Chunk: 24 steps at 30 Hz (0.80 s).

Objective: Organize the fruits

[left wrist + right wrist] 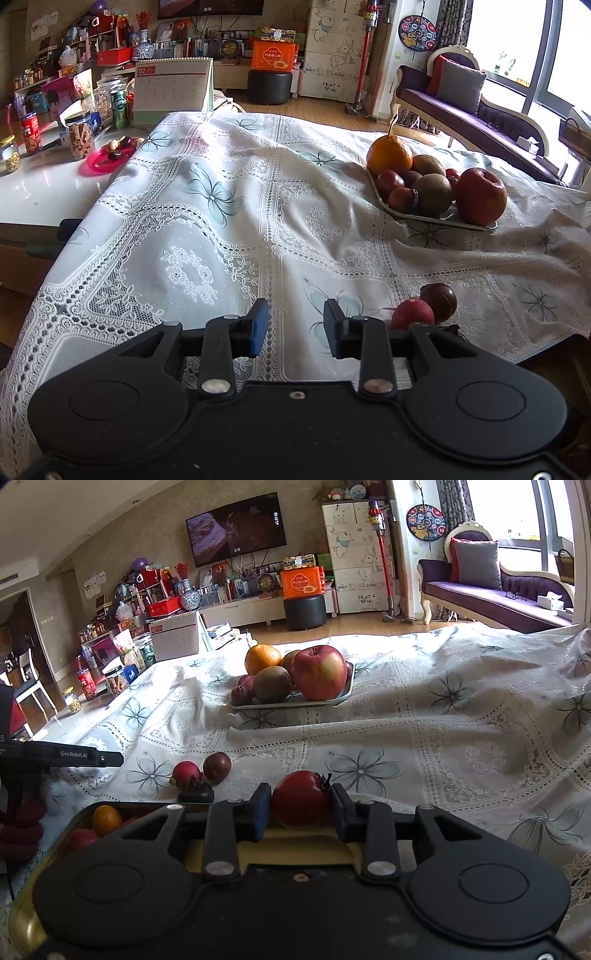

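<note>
Right gripper (301, 806) pinching tomato (300, 803), stem right, near worktop's near edge.
Left gripper (295, 325) spread, empty; open cloth ahead.

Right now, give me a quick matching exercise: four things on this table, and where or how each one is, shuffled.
Things:
1 tomato
2 big apple
3 left gripper
4 small orange fruit

States:
A in the gold tray
B open, holding nothing
C between the right gripper fingers
D on the grey tray

Pairs: 1-C, 2-D, 3-B, 4-A
</note>
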### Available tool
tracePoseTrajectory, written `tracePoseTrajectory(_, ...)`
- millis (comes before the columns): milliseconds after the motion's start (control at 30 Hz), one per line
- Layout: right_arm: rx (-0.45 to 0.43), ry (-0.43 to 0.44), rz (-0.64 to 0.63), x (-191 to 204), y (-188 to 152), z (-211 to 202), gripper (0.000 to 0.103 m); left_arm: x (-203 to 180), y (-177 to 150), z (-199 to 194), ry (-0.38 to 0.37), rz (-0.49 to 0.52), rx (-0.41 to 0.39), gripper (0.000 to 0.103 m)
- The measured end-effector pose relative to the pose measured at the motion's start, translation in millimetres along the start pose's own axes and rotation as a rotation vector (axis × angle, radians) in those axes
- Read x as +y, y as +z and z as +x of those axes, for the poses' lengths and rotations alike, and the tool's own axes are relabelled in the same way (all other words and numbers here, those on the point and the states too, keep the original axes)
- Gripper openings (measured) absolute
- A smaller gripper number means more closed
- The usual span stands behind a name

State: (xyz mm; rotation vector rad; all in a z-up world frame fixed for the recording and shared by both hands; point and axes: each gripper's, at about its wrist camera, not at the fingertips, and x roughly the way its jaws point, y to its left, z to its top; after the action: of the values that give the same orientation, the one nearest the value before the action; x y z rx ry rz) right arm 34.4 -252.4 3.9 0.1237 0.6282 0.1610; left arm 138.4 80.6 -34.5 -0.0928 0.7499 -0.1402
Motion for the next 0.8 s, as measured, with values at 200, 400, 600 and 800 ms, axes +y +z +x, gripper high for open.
tracePoseTrajectory(200, -0.020, 0.021, -0.091, 15, -7, -4, 0.036, -1, 0, -1, 0.004, 0.005, -0.005, 0.041)
tracePoseTrajectory(400, -0.006, 0.031, -0.143, 24, -11, -2, 0.036, -1, 0, -2, 0.003, 0.004, -0.009, 0.041)
tracePoseTrajectory(600, 0.003, 0.038, -0.124, 21, -10, -2, 0.036, -1, 0, -2, 0.002, 0.003, -0.010, 0.041)
tracePoseTrajectory(800, 0.004, 0.036, -0.126, 21, -11, -1, 0.036, -1, 0, -3, 0.001, 0.005, -0.008, 0.041)
